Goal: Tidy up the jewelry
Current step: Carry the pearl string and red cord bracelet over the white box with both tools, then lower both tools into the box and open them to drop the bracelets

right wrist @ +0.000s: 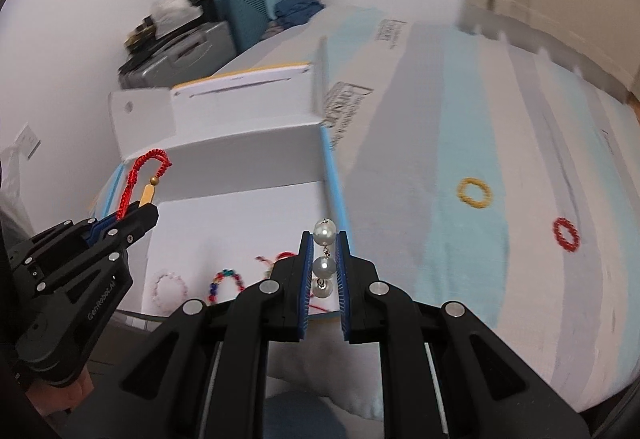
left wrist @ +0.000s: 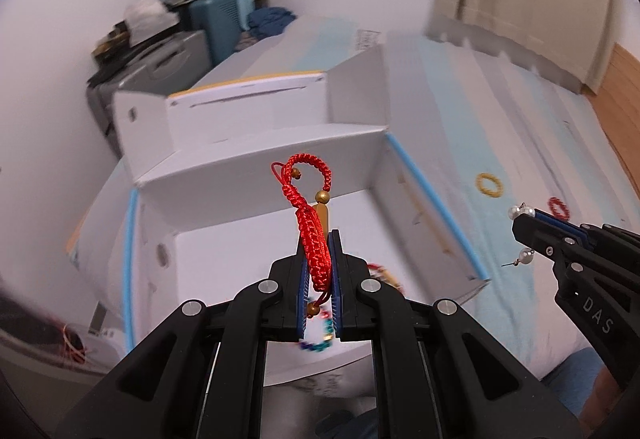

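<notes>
Gripping: left hand-held gripper (left wrist: 319, 271) red bracelet (left wrist: 314, 223), right hand-held gripper (right wrist: 324, 259) pearl earring (right wrist: 324, 259).

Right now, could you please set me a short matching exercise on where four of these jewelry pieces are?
Things:
1. red bracelet
2. pearl earring
3. yellow ring
4. beaded bracelet

Places:
A. lying in the white box
B. held in the left tool
C. lying on the striped sheet
D. held in the right tool

Pairs: 1-B, 2-D, 3-C, 4-A
</notes>
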